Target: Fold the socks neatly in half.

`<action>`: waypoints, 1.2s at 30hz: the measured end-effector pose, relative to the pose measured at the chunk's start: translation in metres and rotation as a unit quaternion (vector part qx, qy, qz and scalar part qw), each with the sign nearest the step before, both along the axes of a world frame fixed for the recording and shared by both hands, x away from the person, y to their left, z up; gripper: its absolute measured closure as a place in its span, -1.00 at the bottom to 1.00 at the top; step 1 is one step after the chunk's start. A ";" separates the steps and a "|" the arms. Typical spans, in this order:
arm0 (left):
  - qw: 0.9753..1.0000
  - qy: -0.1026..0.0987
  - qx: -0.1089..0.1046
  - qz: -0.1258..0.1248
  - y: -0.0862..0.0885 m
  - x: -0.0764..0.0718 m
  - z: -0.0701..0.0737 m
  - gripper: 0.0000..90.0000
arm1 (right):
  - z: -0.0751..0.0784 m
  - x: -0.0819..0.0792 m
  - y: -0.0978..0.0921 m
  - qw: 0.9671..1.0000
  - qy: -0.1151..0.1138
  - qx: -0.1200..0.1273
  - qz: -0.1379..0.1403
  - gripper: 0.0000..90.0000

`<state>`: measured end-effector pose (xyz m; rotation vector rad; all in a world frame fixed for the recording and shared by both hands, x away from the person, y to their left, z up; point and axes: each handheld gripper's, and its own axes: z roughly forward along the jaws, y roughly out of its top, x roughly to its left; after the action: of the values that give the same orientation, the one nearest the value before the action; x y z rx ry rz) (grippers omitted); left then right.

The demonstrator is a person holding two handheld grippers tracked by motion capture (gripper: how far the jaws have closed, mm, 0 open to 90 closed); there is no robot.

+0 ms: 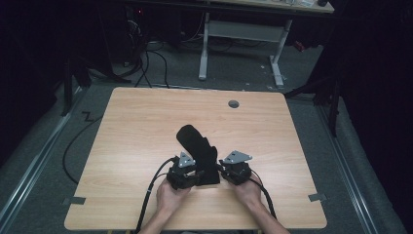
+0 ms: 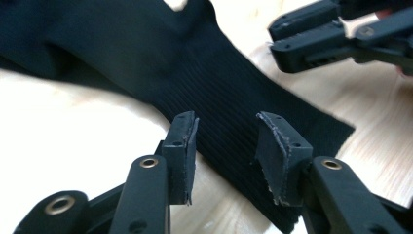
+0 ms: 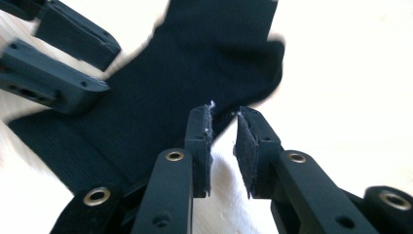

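Sock (image 1: pixel 197 151), black and ribbed at the cuff, lies flat on the worktop (image 1: pixel 136 126) near its front edge, cuff toward the person. Left gripper (image 2: pixel 226 141) hovers released, jaws straddling the cuff's ribbed band, apparently lined up to pinch it. Right gripper (image 3: pixel 224 134) stands at the opposite edge, jaws parted, nothing grasped.

High view: fixed overhead, facing fwd/down over whole counter (image 1: pixel 146 126). Both gripper views: very close, low, along own fingers. All 3 share black sock (image 1: pixel 198 148) at counter's near edge.
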<state>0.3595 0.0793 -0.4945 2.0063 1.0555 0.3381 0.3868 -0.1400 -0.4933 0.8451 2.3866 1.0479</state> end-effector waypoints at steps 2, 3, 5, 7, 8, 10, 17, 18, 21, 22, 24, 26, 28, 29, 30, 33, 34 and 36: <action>1.000 0.002 0.003 0.015 0.005 0.006 0.005 0.26 | 0.005 -0.001 0.006 1.000 0.001 0.019 0.018 0.67; 1.000 0.002 0.003 0.015 0.005 0.006 0.005 0.25 | 0.005 -0.001 0.006 1.000 0.001 0.019 0.018 0.67; 1.000 0.000 0.003 0.024 0.010 0.010 0.009 0.25 | 0.004 0.001 0.012 0.999 0.008 0.018 0.026 0.67; 0.999 -0.002 0.004 0.033 0.014 0.016 0.012 0.24 | 0.002 0.002 0.017 0.999 0.013 0.015 0.032 0.65; 0.999 0.000 0.006 0.037 0.017 0.019 0.013 0.23 | -0.001 0.004 0.020 0.999 0.023 0.010 0.040 0.62; 0.998 0.002 -0.005 0.055 0.025 0.026 0.013 0.23 | -0.006 0.002 0.022 0.998 0.033 -0.005 0.049 0.60; 0.996 0.012 -0.003 0.083 0.038 0.036 0.008 0.24 | -0.009 -0.018 0.017 0.997 0.029 0.001 0.065 0.58; 0.996 0.010 -0.001 0.087 0.040 0.037 0.008 0.24 | -0.010 -0.024 0.016 0.997 0.027 0.004 0.068 0.58; 0.996 0.009 0.014 0.091 0.041 0.045 0.011 0.22 | -0.011 -0.029 0.015 0.997 0.024 0.006 0.072 0.57; 0.995 0.003 0.014 0.096 0.041 0.049 0.013 0.21 | -0.012 -0.030 0.013 0.997 0.025 0.011 0.073 0.56; 0.994 -0.002 0.020 0.107 0.039 0.060 0.020 0.19 | -0.012 -0.031 0.012 0.997 0.028 0.014 0.072 0.56; 0.994 -0.002 0.025 0.109 0.038 0.065 0.021 0.18 | -0.012 -0.030 0.012 0.997 0.028 0.014 0.072 0.56; 0.993 0.001 0.034 0.114 0.035 0.074 0.022 0.17 | -0.012 -0.030 0.012 0.997 0.027 0.012 0.073 0.56; 0.992 0.003 0.037 0.117 0.034 0.079 0.020 0.17 | -0.012 -0.030 0.012 0.997 0.026 0.011 0.074 0.56; 0.991 0.010 0.034 0.126 0.033 0.086 0.016 0.18 | -0.012 -0.030 0.012 0.997 0.028 0.011 0.073 0.56; 0.991 0.023 0.047 0.126 0.031 0.094 0.011 0.26 | -0.012 -0.030 0.012 0.997 0.028 0.011 0.074 0.56; 0.991 0.017 0.060 0.119 0.029 0.097 0.008 0.41 | -0.012 -0.030 0.013 0.997 0.026 0.009 0.075 0.56; 0.992 0.011 0.065 0.111 0.027 0.097 0.006 0.69 | -0.012 -0.030 0.013 0.997 0.025 0.009 0.075 0.56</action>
<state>0.4569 0.1059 -0.4882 2.0124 1.3039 0.5156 0.3566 -0.1273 -0.5055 0.7163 2.5189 1.1197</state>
